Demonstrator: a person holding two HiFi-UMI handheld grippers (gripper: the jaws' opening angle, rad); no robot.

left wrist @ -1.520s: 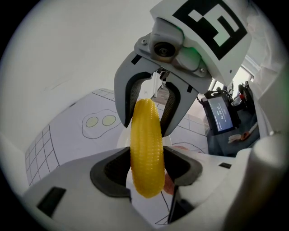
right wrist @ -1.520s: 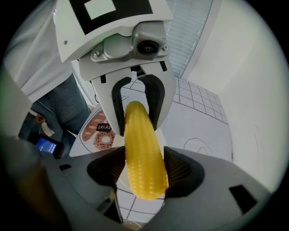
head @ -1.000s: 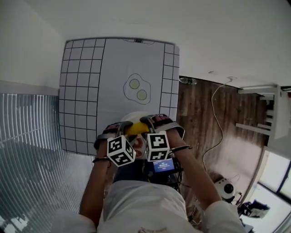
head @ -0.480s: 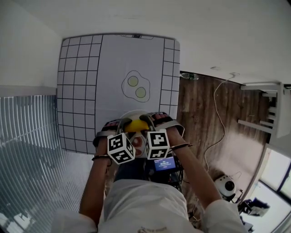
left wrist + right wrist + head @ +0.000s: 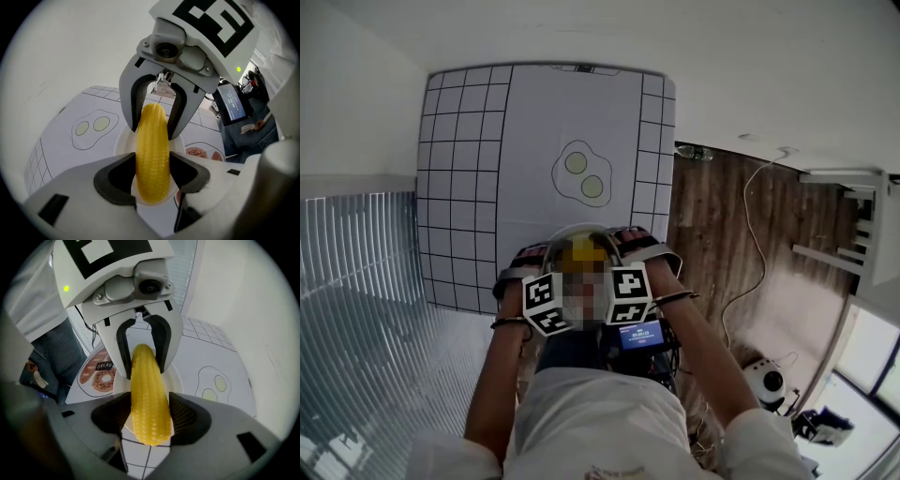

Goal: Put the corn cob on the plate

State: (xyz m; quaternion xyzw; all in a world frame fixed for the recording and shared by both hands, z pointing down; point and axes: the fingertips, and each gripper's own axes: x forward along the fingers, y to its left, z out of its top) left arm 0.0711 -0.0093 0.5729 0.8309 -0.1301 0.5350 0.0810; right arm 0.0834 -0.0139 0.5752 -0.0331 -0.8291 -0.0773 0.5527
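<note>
One gridded mat (image 5: 534,122) fills the tabletop before us, and near its closest edge we see a white plate (image 5: 123,140). Over that plate lies the corn cob (image 5: 152,150); whether it touches the dish we cannot tell. Our left gripper (image 5: 152,165) clamps one end and our right gripper (image 5: 149,409) the other, each with jaws spread wide around it.

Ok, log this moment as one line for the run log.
left tool: gripping corn cob | right tool: gripping its other end | corn cob: above white plate, contact unclear
</note>
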